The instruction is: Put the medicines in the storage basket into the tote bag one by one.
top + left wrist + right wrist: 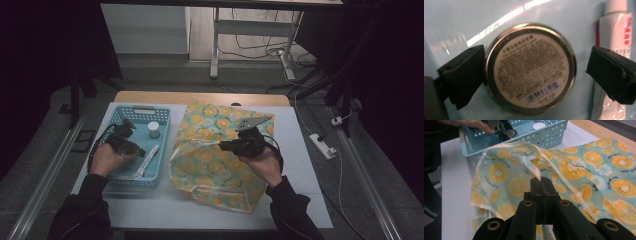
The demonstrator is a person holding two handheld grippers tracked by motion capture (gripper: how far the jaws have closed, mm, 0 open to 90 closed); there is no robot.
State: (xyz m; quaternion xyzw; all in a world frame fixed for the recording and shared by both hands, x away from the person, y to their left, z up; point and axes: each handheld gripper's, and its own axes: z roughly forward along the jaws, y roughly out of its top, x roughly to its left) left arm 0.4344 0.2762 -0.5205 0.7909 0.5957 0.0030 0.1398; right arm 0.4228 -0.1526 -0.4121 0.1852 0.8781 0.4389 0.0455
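Here the left gripper [534,72] is hanging over the blue basket [116,118] at the table's [310,170] left edge, its jaws spread wide around a round tin [530,67], one jaw touching the tin's side, the other standing clear over a white tube [617,32]. The right gripper [541,182] is pinching the pale hem of the orange-print bag [584,167], lying mid-table just beside the basket.
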